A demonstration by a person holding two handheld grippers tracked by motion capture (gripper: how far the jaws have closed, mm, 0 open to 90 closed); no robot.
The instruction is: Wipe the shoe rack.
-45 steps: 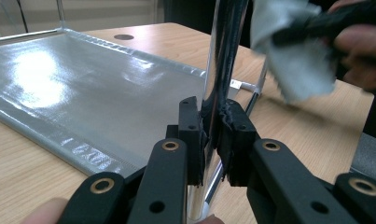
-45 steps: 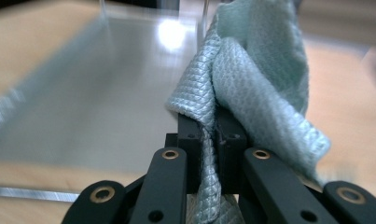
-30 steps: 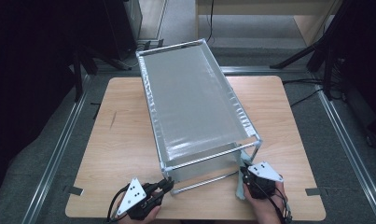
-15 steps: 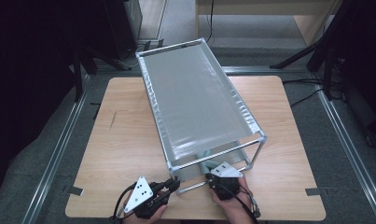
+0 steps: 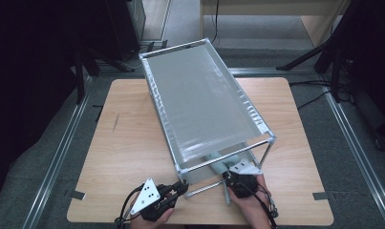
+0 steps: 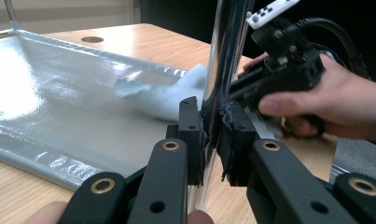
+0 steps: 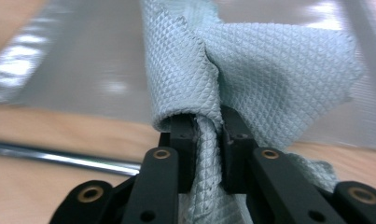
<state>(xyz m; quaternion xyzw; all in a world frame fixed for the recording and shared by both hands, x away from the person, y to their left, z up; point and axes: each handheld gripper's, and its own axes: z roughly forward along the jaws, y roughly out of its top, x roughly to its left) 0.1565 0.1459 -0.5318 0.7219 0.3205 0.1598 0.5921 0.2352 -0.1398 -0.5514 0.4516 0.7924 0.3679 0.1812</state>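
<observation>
Right now my left gripper point(image 6: 212, 135) is clamped on the near-left upright chrome tube point(image 6: 225, 56) of the tall metal-framed rack with grey plastic sheet shelves point(image 5: 199, 95), its pads pressed against the tube from both sides. From the high view that rack stands slantwise on the light wooden table point(image 5: 128, 138), and the left gripper point(image 5: 180, 189) meets it at the near-left corner post.

My right gripper point(image 7: 206, 140) pinches a fold of the pale blue-green waffle-textured cloth point(image 7: 269, 70); its jaws have just been opening slightly, yet the fabric sits bunched between the pads and drapes over them. In the high view the right gripper point(image 5: 233, 180) sits at the rack's open near end, with the cloth point(image 5: 218, 164) lying on the lower shelf just inside the frame. The left gripper view shows that cloth point(image 6: 176, 95) resting on the grey sheet behind the tube, with the right hand point(image 6: 325, 98) close beside it.
</observation>
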